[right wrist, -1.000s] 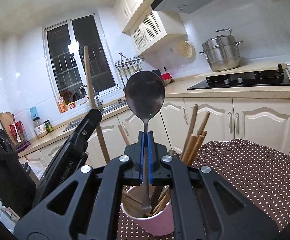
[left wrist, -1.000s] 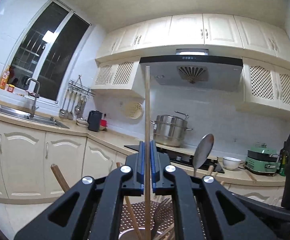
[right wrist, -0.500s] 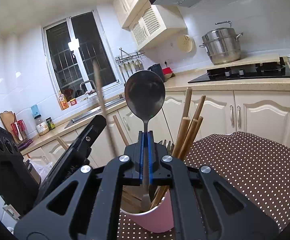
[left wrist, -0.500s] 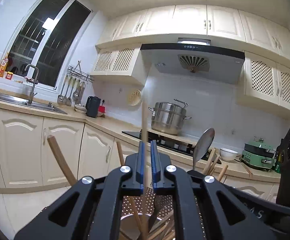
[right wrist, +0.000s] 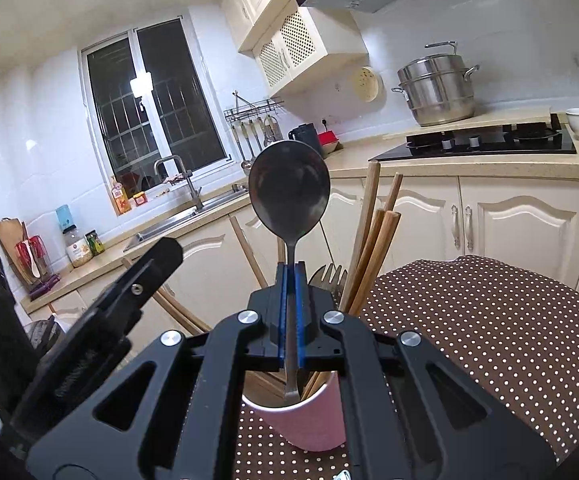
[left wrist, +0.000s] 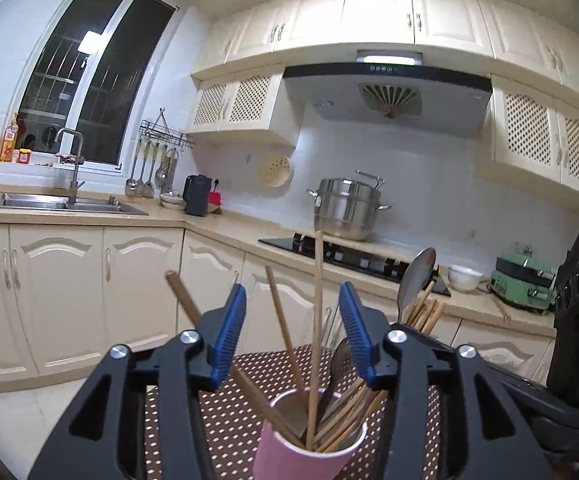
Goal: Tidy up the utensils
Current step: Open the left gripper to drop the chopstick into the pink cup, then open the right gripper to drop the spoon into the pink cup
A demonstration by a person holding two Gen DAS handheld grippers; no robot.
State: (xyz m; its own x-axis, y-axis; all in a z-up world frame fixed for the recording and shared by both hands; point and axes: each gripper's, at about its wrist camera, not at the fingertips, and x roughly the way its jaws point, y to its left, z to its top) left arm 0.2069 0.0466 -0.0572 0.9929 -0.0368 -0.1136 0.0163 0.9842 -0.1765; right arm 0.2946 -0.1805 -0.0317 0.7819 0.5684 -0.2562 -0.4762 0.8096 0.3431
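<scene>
Two tools differed: left tool [left wrist: 292,334] had spread, releasing the chopstick [left wrist: 316,320] into the pink cup [left wrist: 289,456]; right tool [right wrist: 290,312] kept pinching the spoon [right wrist: 289,192].

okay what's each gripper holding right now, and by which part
The right gripper is shut on the metal spoon, clamping its handle just below the bowl. The left gripper is open and holds nothing.

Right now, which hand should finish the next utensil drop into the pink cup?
Right. The right gripper already clamps the spoon with its handle tip inside the pink cup. The left gripper has open jaws, holding nothing.
</scene>
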